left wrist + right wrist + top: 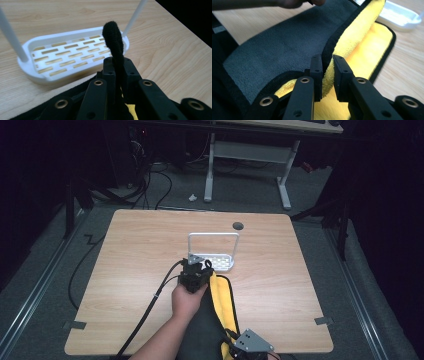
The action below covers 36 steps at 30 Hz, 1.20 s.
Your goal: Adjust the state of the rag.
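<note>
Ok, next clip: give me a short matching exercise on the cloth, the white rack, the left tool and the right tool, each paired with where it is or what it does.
Things:
1. cloth
2. white rack
3. left tool
4. right tool

Places or states:
A. grips the cloth's black-edged end near the rack
B. yellow on one face, dark grey on the other
C. stands mid-table, with a tall hoop handle
D. clamps the cloth's edge at the table's near side

Pairs: 1-B, 2-C, 3-A, 4-D

One cloth (220,305), one white rack (215,255), two hand-held grippers, one table (130,270)
</note>
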Motion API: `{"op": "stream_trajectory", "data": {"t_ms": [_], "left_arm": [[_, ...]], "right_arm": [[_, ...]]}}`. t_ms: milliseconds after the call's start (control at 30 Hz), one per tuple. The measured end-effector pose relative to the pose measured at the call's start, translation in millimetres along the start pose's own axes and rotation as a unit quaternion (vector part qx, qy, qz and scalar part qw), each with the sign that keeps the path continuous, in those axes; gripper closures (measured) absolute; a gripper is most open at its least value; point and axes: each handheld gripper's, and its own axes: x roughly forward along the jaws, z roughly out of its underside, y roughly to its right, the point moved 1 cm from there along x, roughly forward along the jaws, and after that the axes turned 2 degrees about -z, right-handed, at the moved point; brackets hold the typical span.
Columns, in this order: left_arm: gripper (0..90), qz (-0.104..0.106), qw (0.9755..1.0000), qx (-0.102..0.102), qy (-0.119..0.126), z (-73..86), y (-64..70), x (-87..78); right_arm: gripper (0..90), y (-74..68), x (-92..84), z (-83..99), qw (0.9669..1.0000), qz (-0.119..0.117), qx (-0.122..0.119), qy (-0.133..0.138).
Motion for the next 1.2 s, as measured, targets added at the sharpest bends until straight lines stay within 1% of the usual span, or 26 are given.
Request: {"op": "stream_trajectory", "data": {"t_ms": [33, 100, 167, 200, 300, 333, 367, 467, 533, 600, 667, 700, 733, 800, 833, 933, 1000, 1033, 1133, 1200], "left_arm": [[80.5, 0.003, 1.0, -0.002, -0.005, 0.8, 1.0, 2.8], [78.6, 0.009, 0.9999, -0.003, -0.013, 2.9, 3.3, 8.5], [73.3, 0.019, 0.9997, -0.005, -0.017, 4.7, 5.3, 11.7], [69.6, 0.023, 0.9997, -0.001, -0.012, 5.3, 6.4, 11.5], [60.7, 0.028, 0.9995, 0.013, -0.004, 5.2, 8.7, 6.5], [58.3, 0.032, 0.9994, 0.015, 0.0, 4.8, 9.1, 3.9], [56.4, 0.038, 0.9992, 0.016, 0.006, 4.7, 9.5, 1.4], [54.2, 0.035, 0.9989, 0.029, 0.01, 6.9, 8.0, -7.5], [53.9, 0.031, 0.9989, 0.033, 0.01, 11.3, 4.7, -12.1], [53.9, 0.028, 0.9989, 0.037, 0.005, 18.6, -0.7, -17.8], [53.9, 0.019, 0.9986, 0.049, 0.002, 27.5, -6.9, -25.4], [53.9, 0.019, 0.9986, 0.049, 0.001, 32.4, -10.8, -29.6], [54.0, 0.019, 0.9988, 0.046, -0.002, 38.7, -16.2, -35.4], [54.4, 0.016, 0.9989, 0.045, 0.001, 48.0, -24.1, -44.7], [55.0, 0.017, 0.999, 0.042, 0.006, 55.4, -30.3, -51.4], [56.3, 0.017, 0.9993, 0.033, 0.001, 73.2, -46.5, -66.7], [56.9, 0.017, 0.9995, 0.027, 0.002, 82.3, -52.8, -76.2], [57.4, 0.019, 0.9995, 0.024, 0.0, 87.6, -55.2, -82.8], [60.0, 0.044, 0.9987, 0.019, 0.018, 98.1, -53.6, -96.9], [62.5, 0.051, 0.9982, 0.023, 0.021, 102.5, -51.1, -100.7]], "right_arm": [[78.7, 1.6, 0.4, 2.8, 1.0, -0.001, 0.006, -0.004], [77.8, 4.0, 1.7, 6.6, 0.9998, -0.001, 0.01, -0.017], [72.4, 6.1, 2.8, 7.2, 0.9996, -0.002, 0.016, -0.021], [68.3, 6.8, 3.6, 7.0, 0.9996, -0.001, 0.019, -0.021], [64.3, 7.5, 3.7, 6.9, 0.9996, 0.002, 0.022, -0.02], [62.7, 8.1, 3.6, 6.7, 0.9996, 0.005, 0.024, -0.017], [61.8, 9.2, 2.9, 6.3, 0.9995, 0.009, 0.026, -0.015], [61.4, 12.4, 1.2, 5.3, 0.9993, 0.021, 0.029, -0.008], [61.2, 15.1, 0.5, 5.0, 0.9993, 0.025, 0.029, -0.004], [61.3, 17.4, -0.2, 5.2, 0.999, 0.027, 0.035, 0.0], [61.4, 19.2, 0.0, 5.8, 0.999, 0.027, 0.037, -0.003], [61.5, 20.0, 0.7, 6.3, 0.9988, 0.028, 0.039, -0.005], [61.9, 20.7, 1.2, 6.8, 0.9988, 0.028, 0.039, -0.007], [62.9, 21.3, 2.4, 7.5, 0.9988, 0.029, 0.039, -0.007], [63.3, 21.6, 2.8, 7.6, 0.9988, 0.03, 0.038, -0.008], [64.9, 23.1, 4.9, 8.5, 0.9985, 0.032, 0.043, -0.011], [65.5, 25.0, 6.6, 9.0, 0.9985, 0.031, 0.043, -0.013], [66.3, 25.5, 6.9, 9.1, 0.9984, 0.032, 0.044, -0.014], [69.5, 29.1, 8.4, 9.2, 0.9984, 0.035, 0.042, -0.015], [72.6, 35.8, 7.3, 7.8, 0.9982, 0.041, 0.044, -0.007]]}}
